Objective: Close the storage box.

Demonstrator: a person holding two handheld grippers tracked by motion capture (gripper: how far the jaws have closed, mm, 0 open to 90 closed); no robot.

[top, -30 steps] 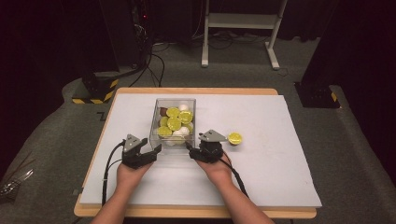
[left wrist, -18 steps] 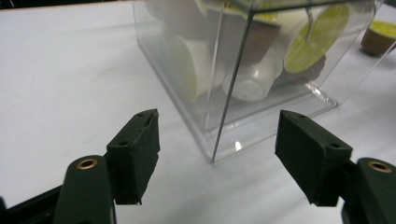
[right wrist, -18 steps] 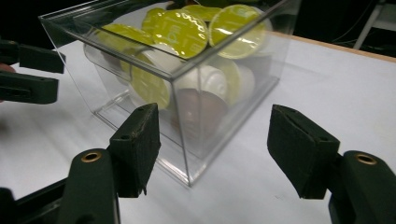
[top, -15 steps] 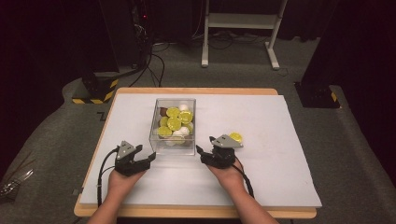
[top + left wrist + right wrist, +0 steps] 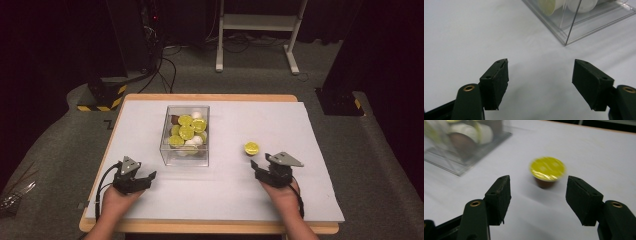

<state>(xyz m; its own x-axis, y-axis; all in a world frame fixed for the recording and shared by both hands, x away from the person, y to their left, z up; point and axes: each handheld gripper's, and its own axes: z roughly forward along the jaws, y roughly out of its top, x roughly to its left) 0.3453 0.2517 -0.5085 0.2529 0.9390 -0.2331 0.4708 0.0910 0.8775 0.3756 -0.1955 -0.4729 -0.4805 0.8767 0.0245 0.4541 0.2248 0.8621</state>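
Note:
A clear plastic box [image 5: 186, 135] stands in the middle of the white-covered table [image 5: 310, 130], filled with several yellow-lidded, white and brown capsules. One yellow-lidded brown capsule [image 5: 251, 148] sits alone on the sheet to the right of the box. My right gripper [image 5: 258, 166] is just short of it, open, and in the right gripper view the capsule [image 5: 547, 170] lies a little beyond the open right gripper [image 5: 538, 192]. My left gripper [image 5: 149, 176] rests low near the front left, open and empty. In the left gripper view the left gripper [image 5: 540, 77] points at bare sheet, with the box corner [image 5: 574, 22] ahead.
The box [image 5: 461, 147] lies off to the left in the right gripper view. The table's wooden front edge [image 5: 210, 228] runs just behind both hands. Beyond the table are dark floor, cables and a white stand [image 5: 257, 35].
Both hands have drawn back from the box toward the front edge and apart: the right one well to the right, the left one a little left. The loose capsule has stayed in place.

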